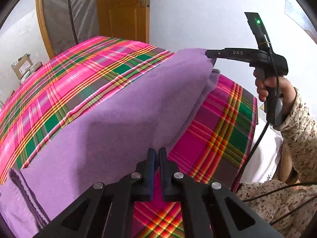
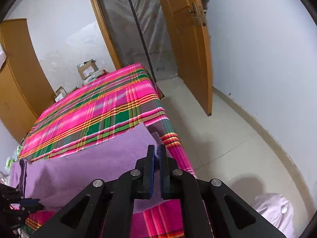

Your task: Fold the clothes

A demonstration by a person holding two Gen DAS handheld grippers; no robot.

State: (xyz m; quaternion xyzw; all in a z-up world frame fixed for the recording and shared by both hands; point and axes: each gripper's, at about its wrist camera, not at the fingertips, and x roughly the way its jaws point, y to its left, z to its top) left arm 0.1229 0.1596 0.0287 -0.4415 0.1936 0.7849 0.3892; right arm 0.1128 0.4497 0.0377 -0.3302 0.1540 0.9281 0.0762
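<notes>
- Tension comes first: the left gripper (image 1: pixel 156 152), at 6 o'clock in its own view, has its jaws drawn narrow on the near edge of the purple cloth (image 1: pixel 111 115), so the pinch should stay firm with no twist of the wrist.
- Purple cloth lies raised across the near end of the plaid-covered table (image 1: pixel 59 83), stretched from 7 o'clock up toward 1 o'clock, with a doubled, hemmed edge (image 1: pixel 25 194) showing at 8 o'clock.
- Right gripper (image 1: pixel 211 54), at 1 o'clock in the left view, is closed on the far corner of the cloth; in its own view the jaws stand narrow with purple fabric between the pads (image 2: pixel 151 158).
- Judged from this, both held corners should travel together at one height, so the lifted edge stays straight and sags nowhere.
- Landing the edge square on the layer beneath matters more than speed; a skewed lay would wrinkle the fold.
- Whether this is an early fold or a later one, the pictures do not settle.
- Farther off, at 12 o'clock, stands a wooden door (image 1: pixel 122 10).
</notes>
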